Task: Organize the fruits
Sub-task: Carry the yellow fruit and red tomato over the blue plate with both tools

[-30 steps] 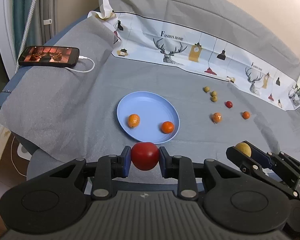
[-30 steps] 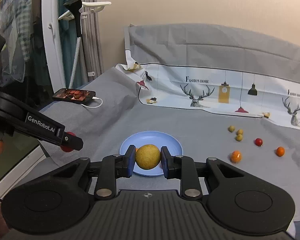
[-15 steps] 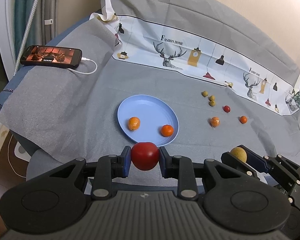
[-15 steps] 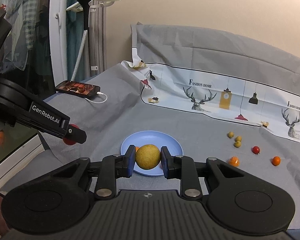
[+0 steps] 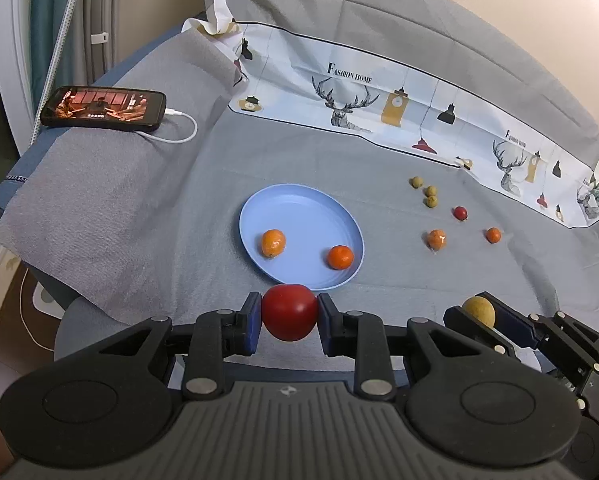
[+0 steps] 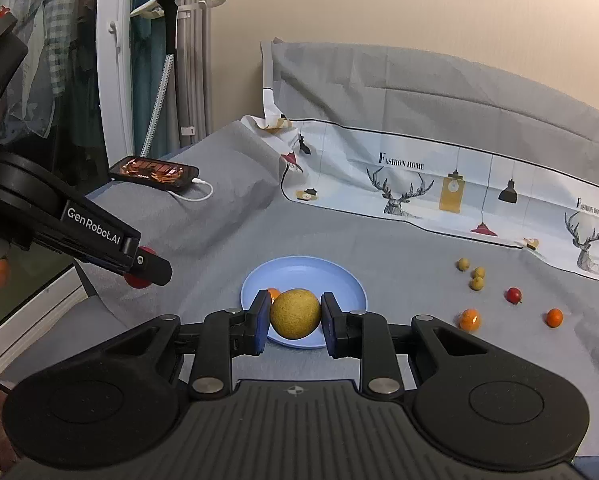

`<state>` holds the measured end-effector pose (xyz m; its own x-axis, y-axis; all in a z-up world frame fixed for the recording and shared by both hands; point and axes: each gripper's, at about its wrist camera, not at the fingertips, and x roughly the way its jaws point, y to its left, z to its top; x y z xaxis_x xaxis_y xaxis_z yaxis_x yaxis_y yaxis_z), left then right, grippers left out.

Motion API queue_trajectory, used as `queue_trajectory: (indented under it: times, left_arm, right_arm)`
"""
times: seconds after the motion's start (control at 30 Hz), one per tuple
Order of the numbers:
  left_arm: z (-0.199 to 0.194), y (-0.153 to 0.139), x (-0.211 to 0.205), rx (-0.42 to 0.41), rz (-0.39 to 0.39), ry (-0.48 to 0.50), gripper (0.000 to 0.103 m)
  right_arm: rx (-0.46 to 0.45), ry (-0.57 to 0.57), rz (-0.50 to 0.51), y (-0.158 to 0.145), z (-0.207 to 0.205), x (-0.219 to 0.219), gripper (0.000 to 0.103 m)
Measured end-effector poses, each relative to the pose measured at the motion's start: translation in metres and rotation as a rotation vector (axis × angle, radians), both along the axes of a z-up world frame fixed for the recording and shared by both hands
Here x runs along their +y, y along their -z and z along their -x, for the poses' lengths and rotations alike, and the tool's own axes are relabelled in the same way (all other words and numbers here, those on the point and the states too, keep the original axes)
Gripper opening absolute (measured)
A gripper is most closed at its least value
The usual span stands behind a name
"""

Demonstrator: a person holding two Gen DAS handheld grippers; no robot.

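My left gripper (image 5: 289, 322) is shut on a red round fruit (image 5: 289, 312), held just short of the near rim of the blue plate (image 5: 299, 216). Two orange fruits (image 5: 273, 242) (image 5: 340, 257) lie in that plate. In the right wrist view my right gripper (image 6: 295, 320) is shut on a yellow-green round fruit (image 6: 295, 313), hanging above the near side of the blue plate (image 6: 331, 276). The right gripper with its yellow fruit (image 5: 478, 310) also shows at the lower right of the left wrist view. The left gripper (image 6: 145, 266) shows at the left of the right wrist view.
On the grey cloth right of the plate lie three small green fruits (image 5: 429, 192), a small red fruit (image 5: 460, 213) and two orange fruits (image 5: 436, 239) (image 5: 493, 235). A phone (image 5: 103, 107) with a white cable lies at the far left. A printed cloth (image 5: 379, 108) lines the back.
Both grippers keep their fruits. The right wrist view has tipped up a little, so the plate and the loose fruits sit lower in it; the left gripper has hardly moved.
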<state>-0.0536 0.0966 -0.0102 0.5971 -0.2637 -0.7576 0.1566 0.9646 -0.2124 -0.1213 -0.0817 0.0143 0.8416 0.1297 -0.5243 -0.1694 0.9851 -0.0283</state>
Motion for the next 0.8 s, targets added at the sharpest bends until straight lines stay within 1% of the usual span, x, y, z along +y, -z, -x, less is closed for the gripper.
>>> queue_trajectory:
  times: [0.5, 0.8]
  left_arm:
    - [-0.042, 0.022, -0.002, 0.070, -0.025, 0.003, 0.032]
    - [-0.089, 0.036, -0.026, 0.112, -0.058, 0.027, 0.032]
  right_arm:
    - [0.077, 0.023, 0.002, 0.019, -0.031, -0.005, 0.028]
    - [0.127, 0.055, -0.009, 0.045, -0.073, -0.013, 0.028]
